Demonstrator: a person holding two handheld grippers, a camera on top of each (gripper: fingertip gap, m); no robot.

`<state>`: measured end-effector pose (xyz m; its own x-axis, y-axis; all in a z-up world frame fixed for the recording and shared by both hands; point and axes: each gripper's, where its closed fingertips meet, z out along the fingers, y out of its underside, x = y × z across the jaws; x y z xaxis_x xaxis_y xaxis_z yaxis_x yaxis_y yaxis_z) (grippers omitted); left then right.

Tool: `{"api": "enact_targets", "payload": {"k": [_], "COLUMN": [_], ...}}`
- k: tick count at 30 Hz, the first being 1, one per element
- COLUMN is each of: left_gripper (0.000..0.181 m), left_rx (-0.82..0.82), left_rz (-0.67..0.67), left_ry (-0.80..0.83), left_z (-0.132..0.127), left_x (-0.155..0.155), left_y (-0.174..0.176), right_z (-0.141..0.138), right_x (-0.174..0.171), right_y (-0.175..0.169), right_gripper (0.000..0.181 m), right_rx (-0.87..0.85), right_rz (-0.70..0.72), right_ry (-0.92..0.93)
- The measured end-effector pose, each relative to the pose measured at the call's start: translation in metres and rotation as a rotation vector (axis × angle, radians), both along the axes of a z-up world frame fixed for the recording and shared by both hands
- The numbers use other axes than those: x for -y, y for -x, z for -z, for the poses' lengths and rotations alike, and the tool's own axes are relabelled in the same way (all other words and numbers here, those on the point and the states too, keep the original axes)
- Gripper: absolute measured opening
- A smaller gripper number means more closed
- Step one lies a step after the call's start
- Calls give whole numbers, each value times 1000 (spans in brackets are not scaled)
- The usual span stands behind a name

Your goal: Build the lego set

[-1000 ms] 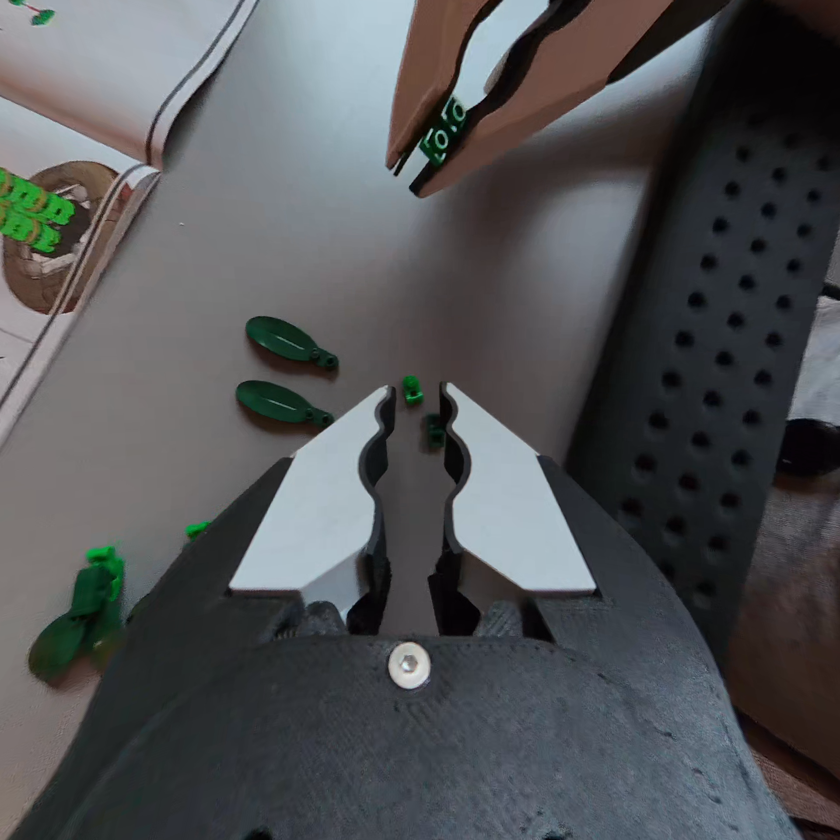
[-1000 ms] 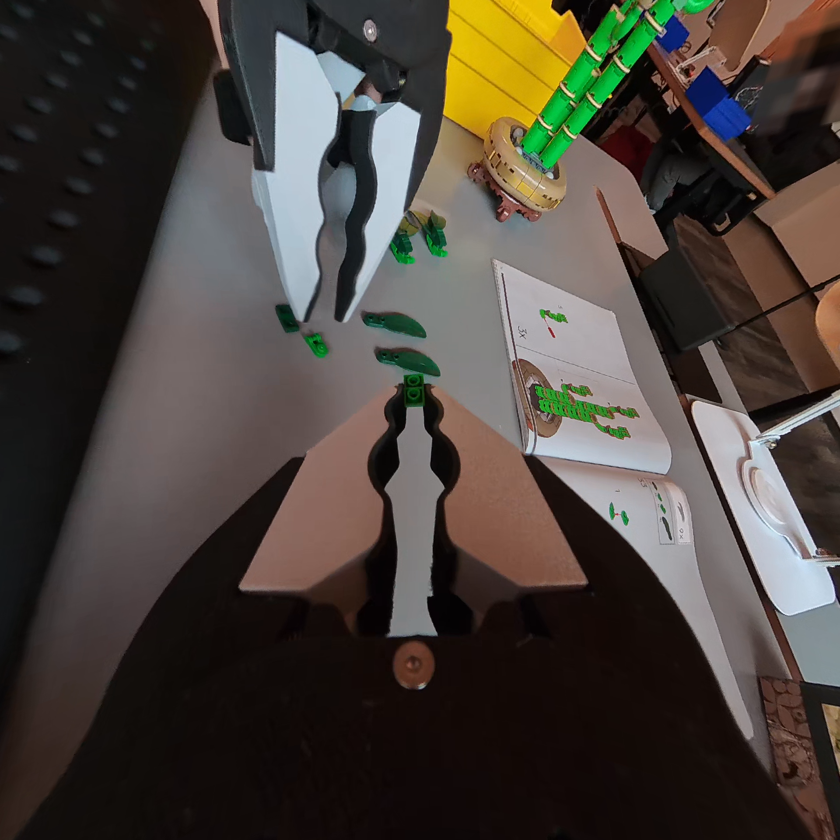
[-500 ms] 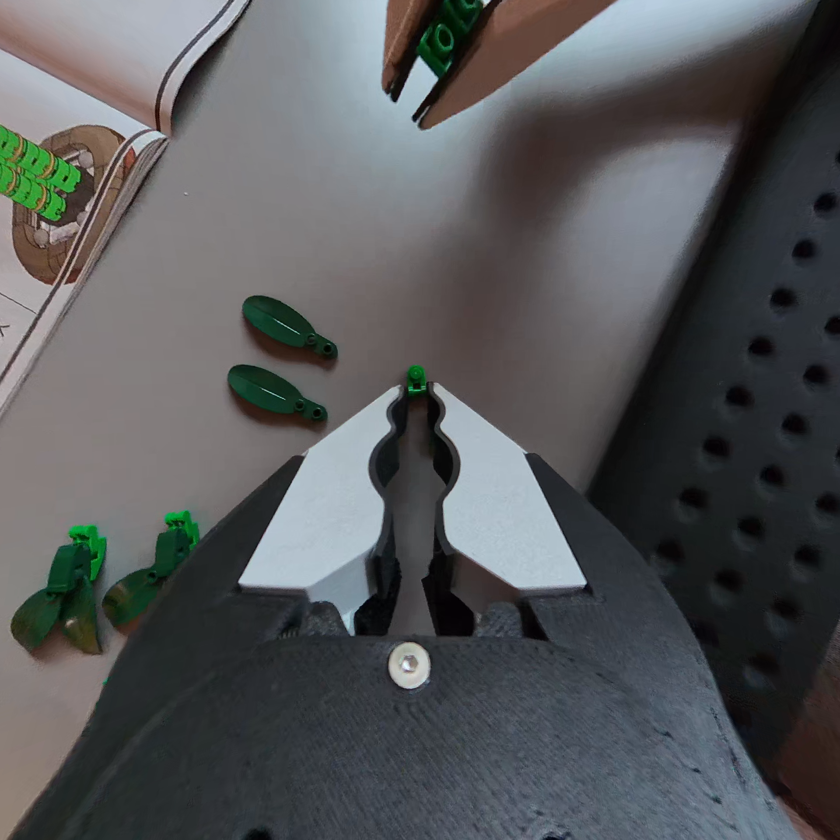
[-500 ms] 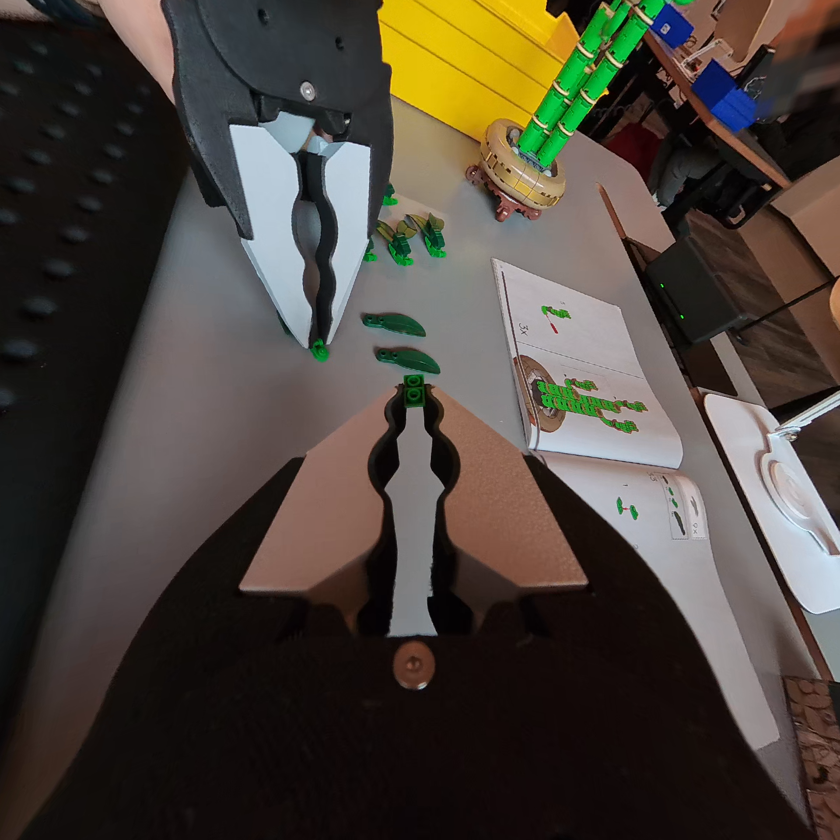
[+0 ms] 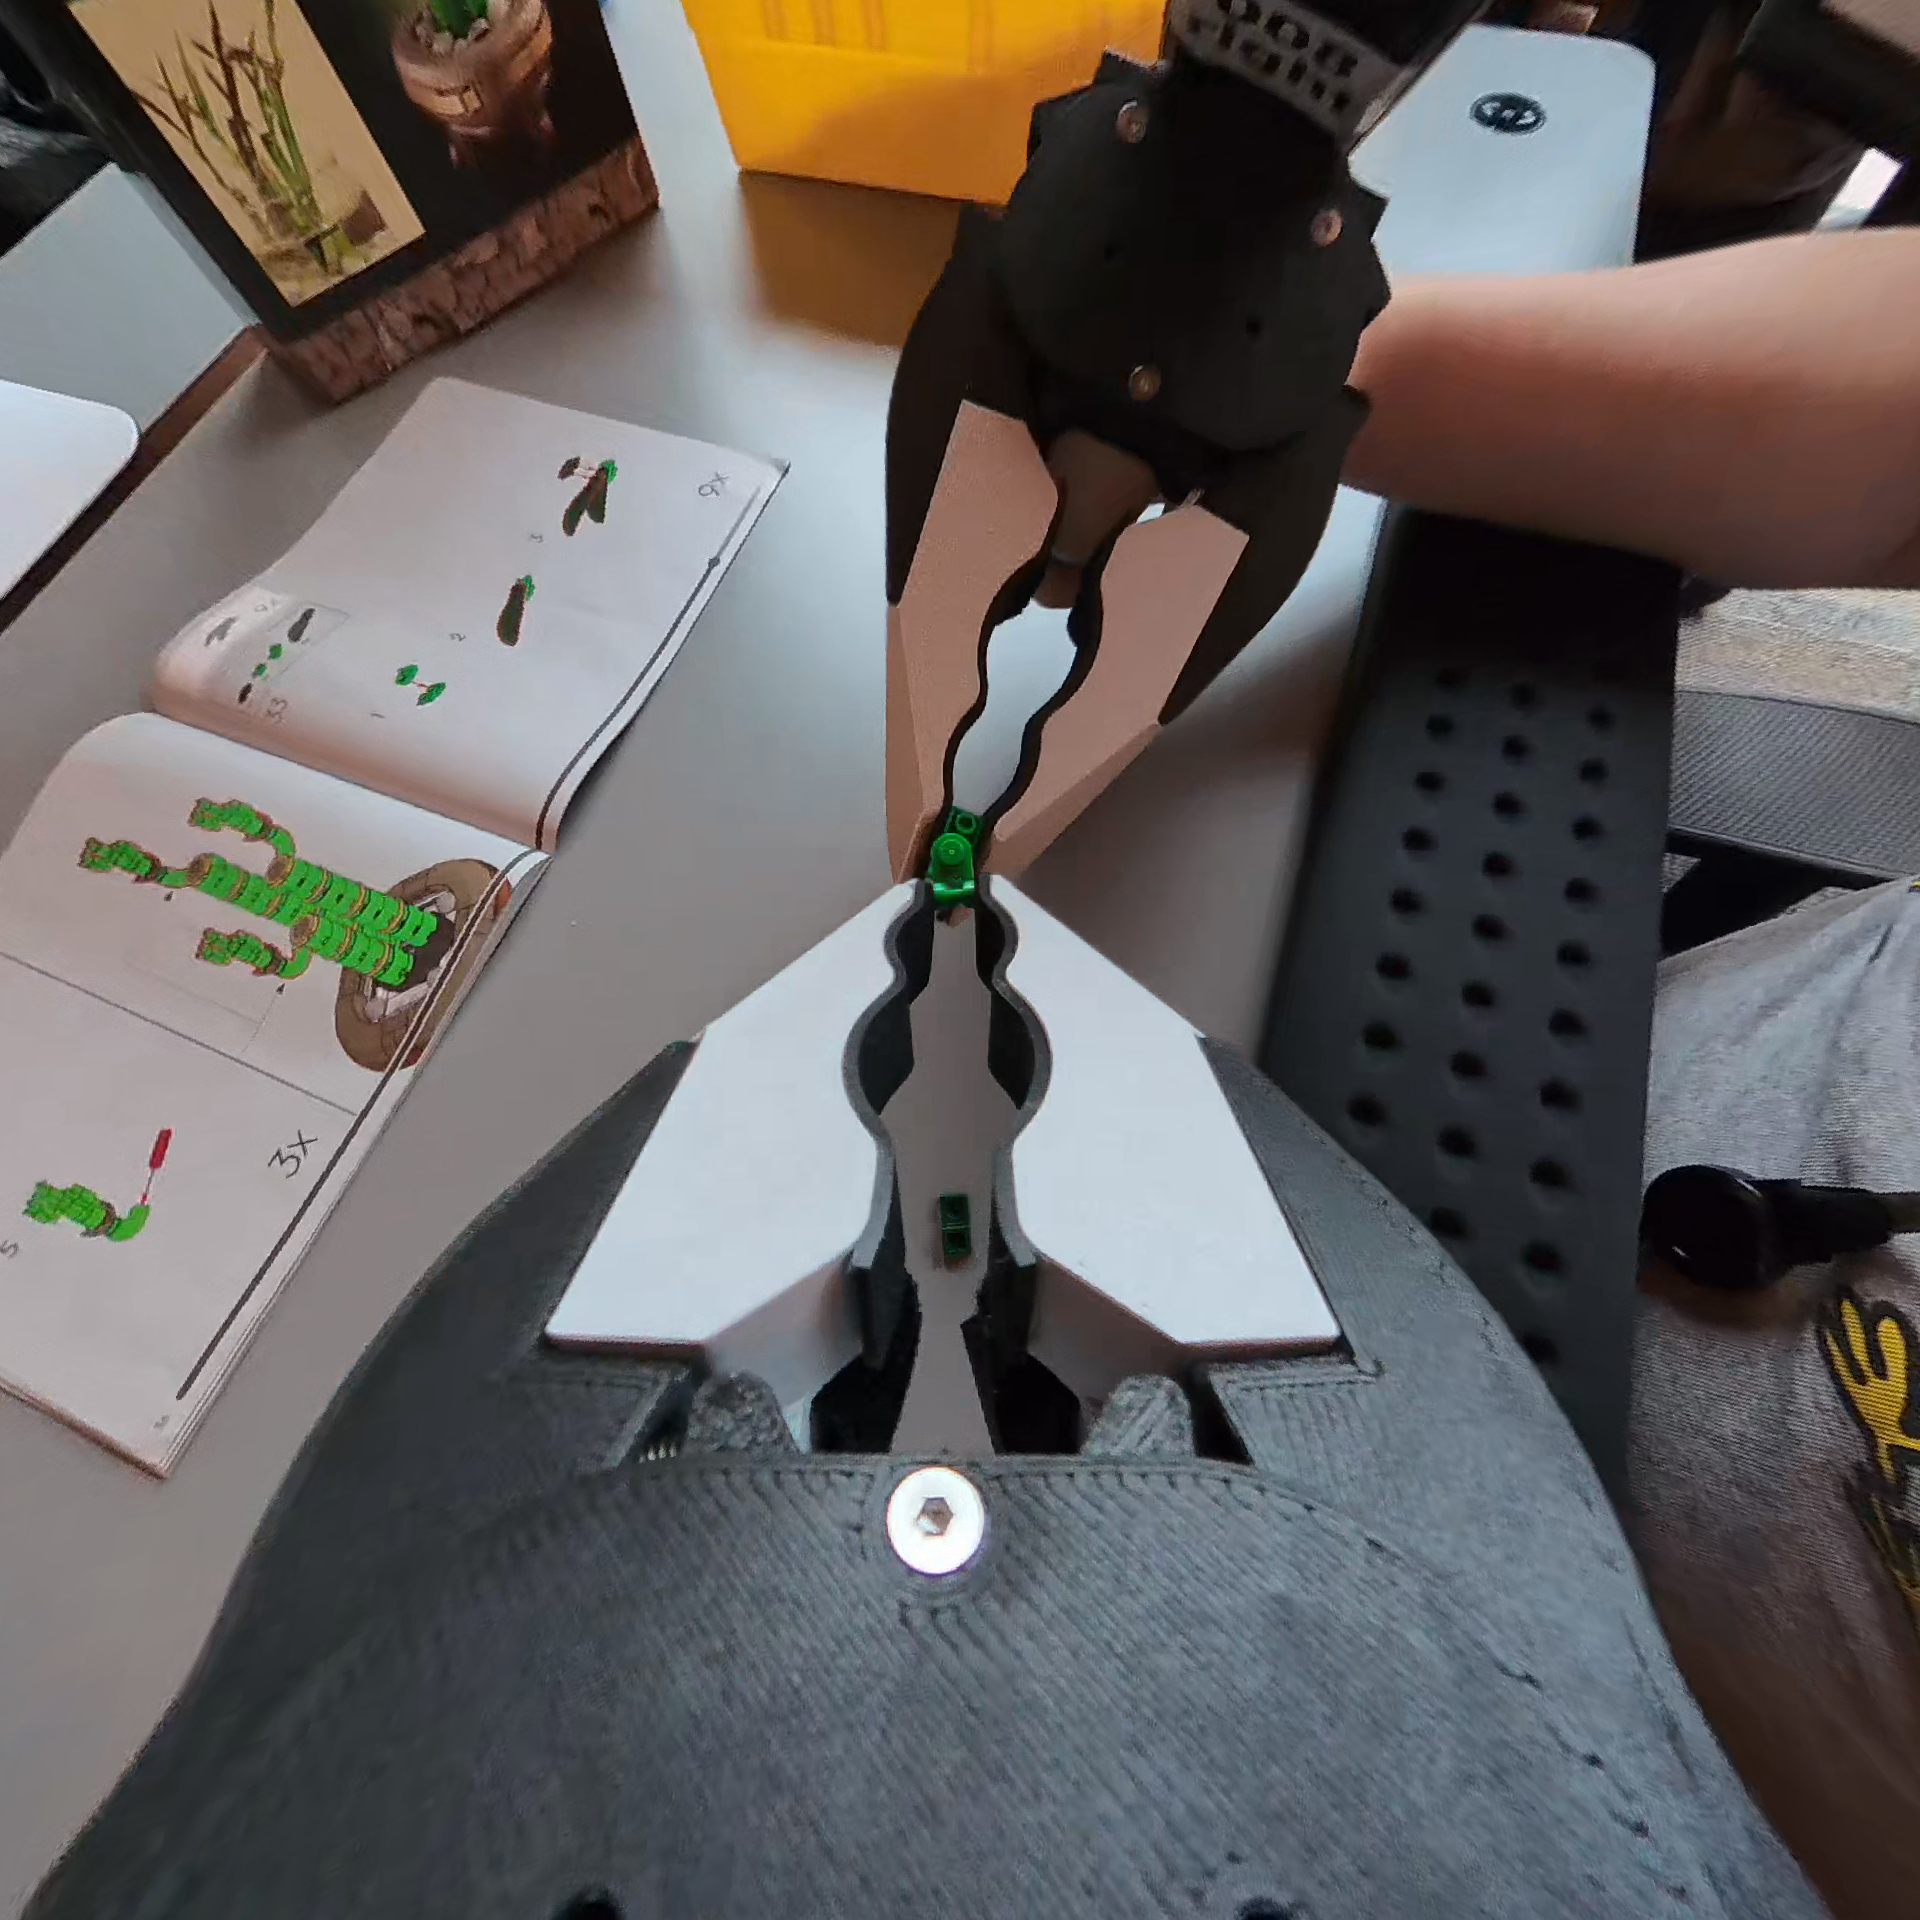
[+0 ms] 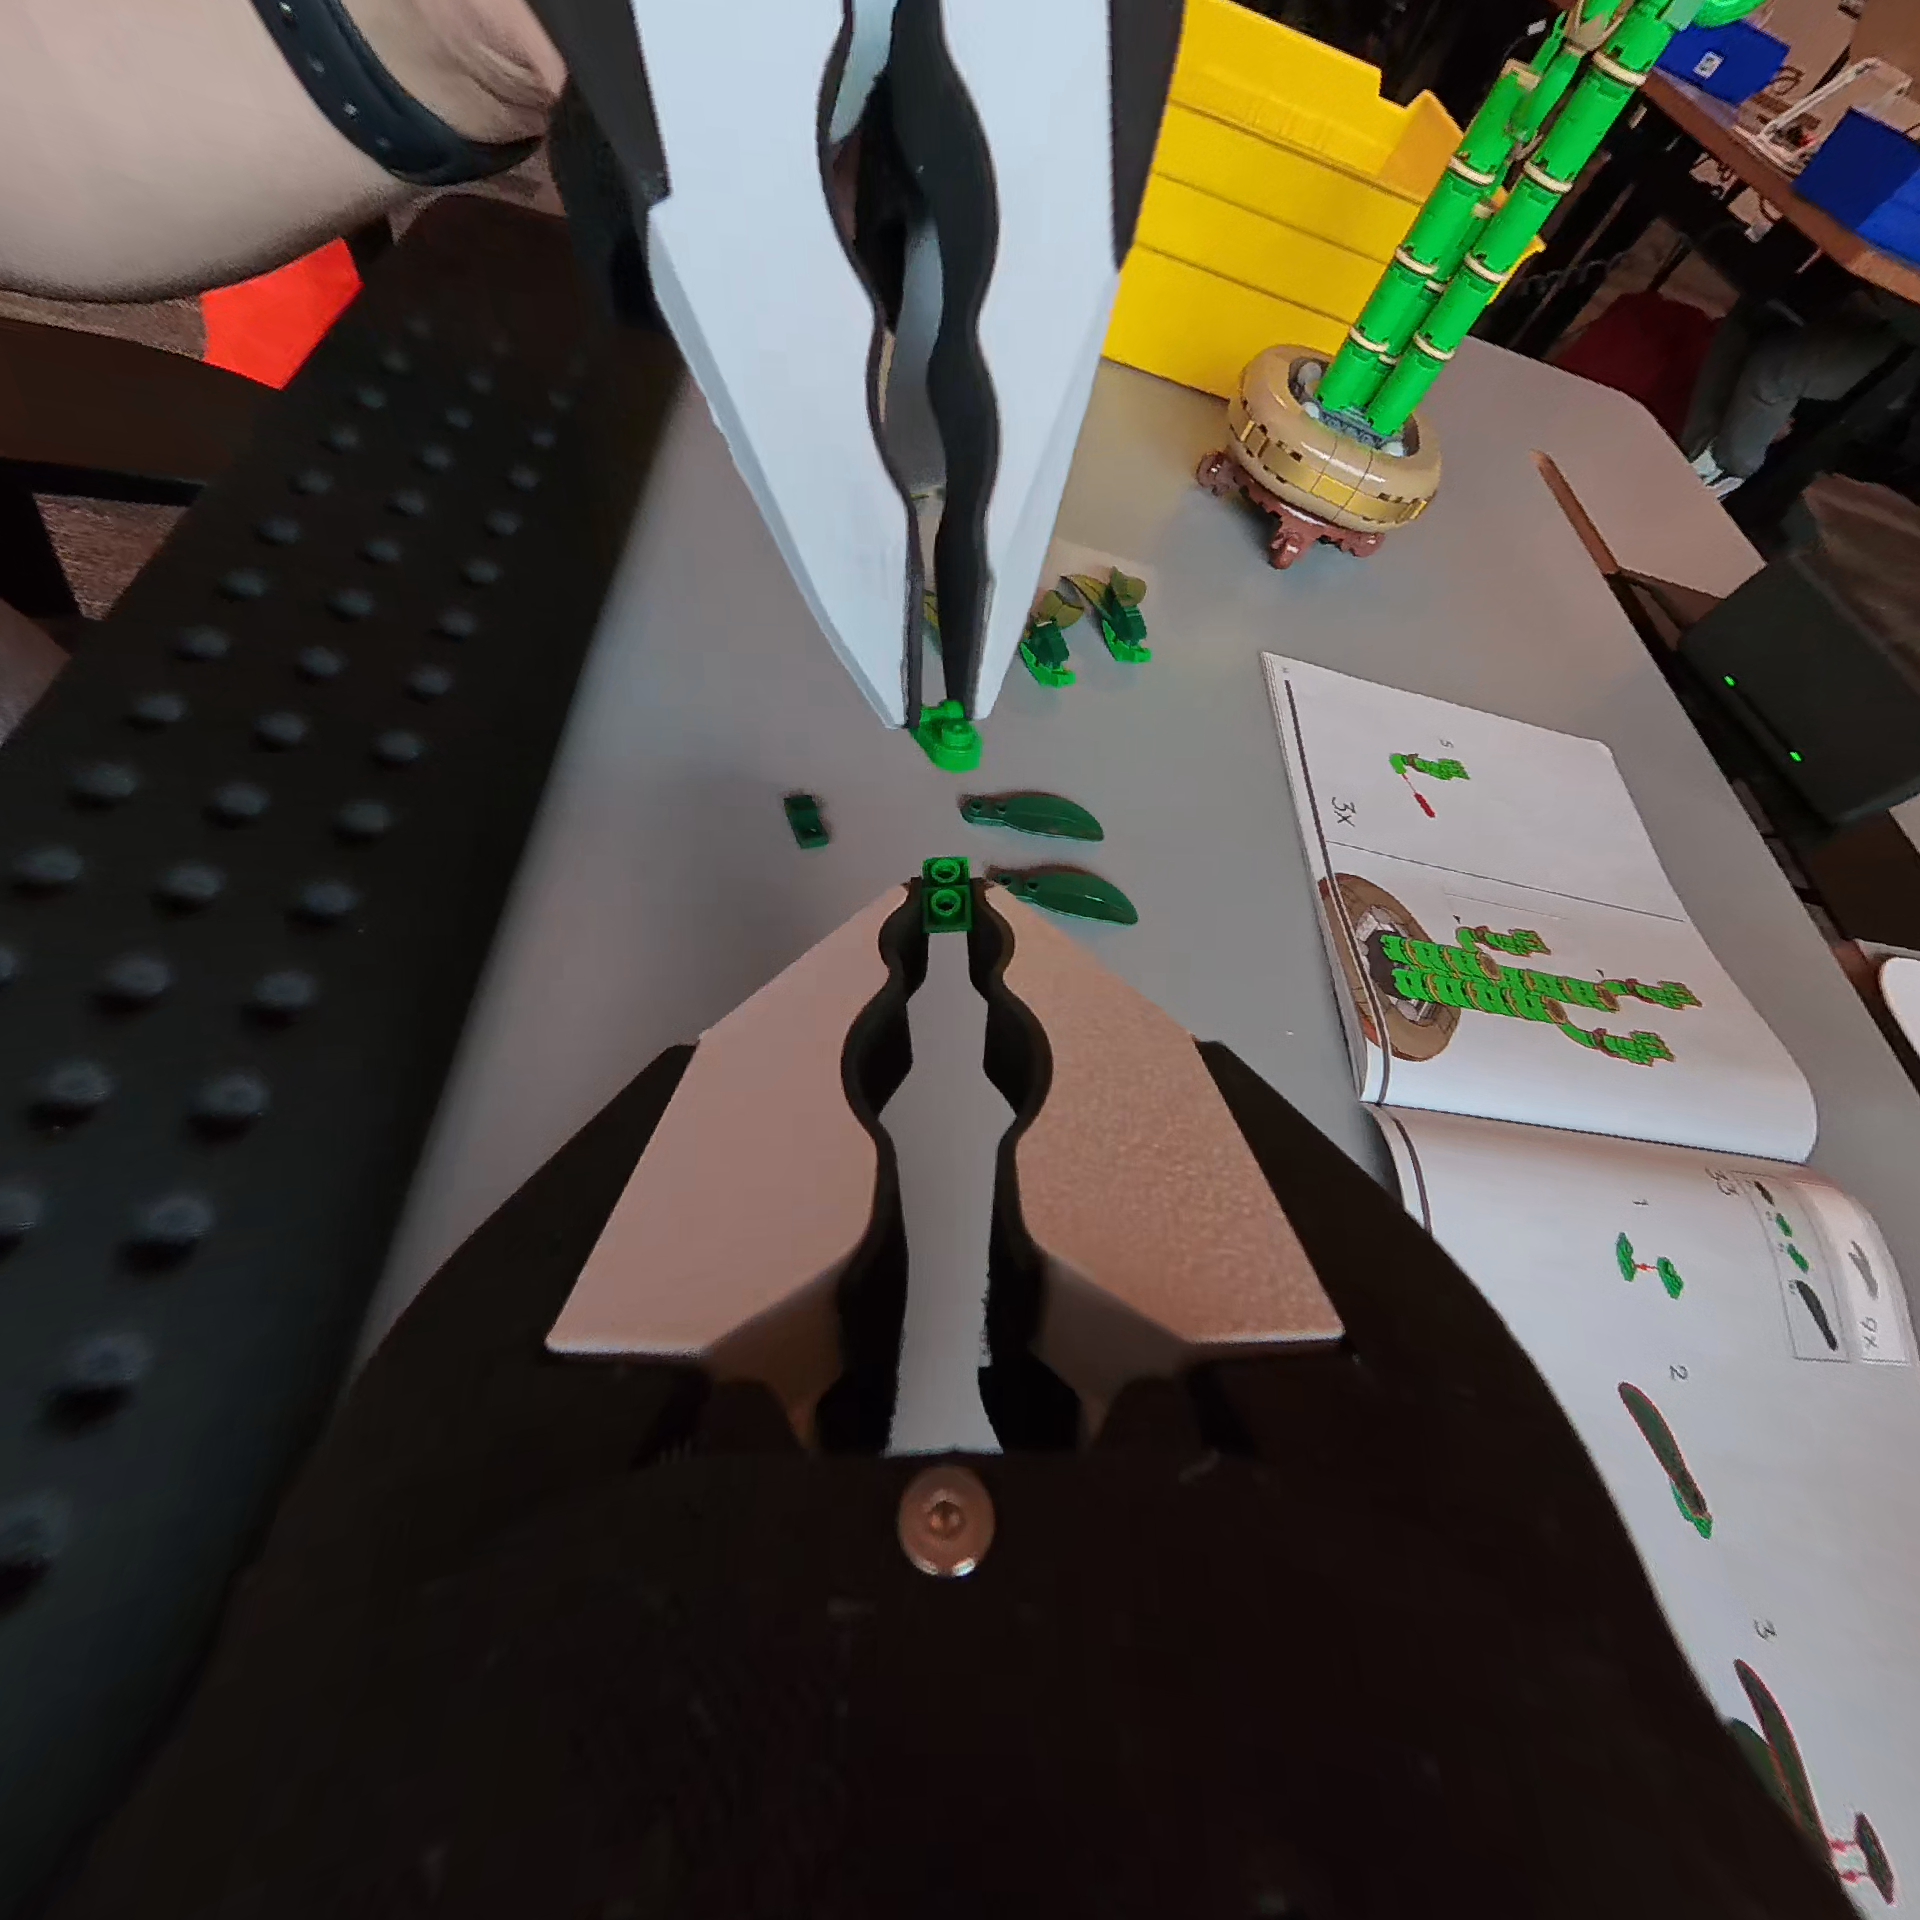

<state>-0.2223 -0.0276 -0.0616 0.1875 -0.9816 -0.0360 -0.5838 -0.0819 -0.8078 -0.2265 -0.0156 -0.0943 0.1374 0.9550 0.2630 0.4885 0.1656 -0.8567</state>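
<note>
Between its closed tips the left gripper point(image 5: 948, 896) had lifted a bright clip piece point(image 5: 950, 862) to the right gripper point(image 6: 945, 902), itself clamped on a two-stud plate point(image 6: 945, 896), ready for joining.

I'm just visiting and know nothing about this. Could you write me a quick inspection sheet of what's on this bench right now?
Surface: grey table, flat and matt.
Job's things: open instruction booklet; half-built bamboo model in a tan pot; two dark green leaves; small leaf assemblies; one dark green piece lying loose.
Clutter: yellow bins; the set's box; black perforated mat.
Grippers: left tongs pinch a bright green clip piece; right tongs pinch a green two-stud plate. The tips nearly meet in mid-air.
Cables: nothing seen.
Surroundings: another desk with blue boxes behind; the person's forearms.
</note>
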Motion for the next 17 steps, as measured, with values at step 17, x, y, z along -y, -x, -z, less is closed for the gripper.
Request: {"api": "enact_targets", "payload": {"k": [17], "left_gripper": [6], "left_rx": [-297], "left_rz": [140], "left_ry": [-8], "left_z": [31], "left_x": [12], "left_y": [3], "right_z": [13], "right_x": [16], "right_y": [9], "right_gripper": [5], "right_rx": [66], "right_rz": [-56], "right_ry": [69]}}
